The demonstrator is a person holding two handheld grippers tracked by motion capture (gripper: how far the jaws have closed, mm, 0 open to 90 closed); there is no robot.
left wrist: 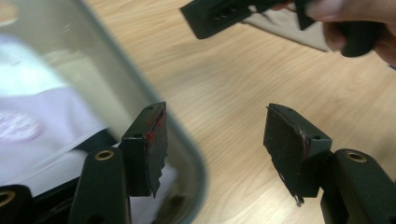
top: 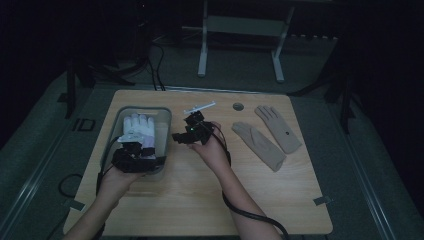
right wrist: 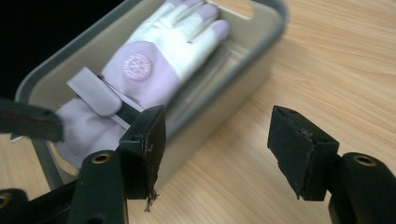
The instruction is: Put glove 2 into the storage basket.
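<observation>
On the table's [top: 200, 200] left side, a white-and-lilac glove [right wrist: 154, 60] lies flat inside the grey bin [right wrist: 224, 93], while the left gripper [left wrist: 215, 149] and right gripper [right wrist: 217, 154] hover beside it, jaws spread, holding nothing.

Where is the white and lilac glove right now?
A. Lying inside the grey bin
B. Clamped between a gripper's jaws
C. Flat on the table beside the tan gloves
A: the white and lilac glove lies inside the grey bin, with both grippers' jaws standing open and empty.
</observation>
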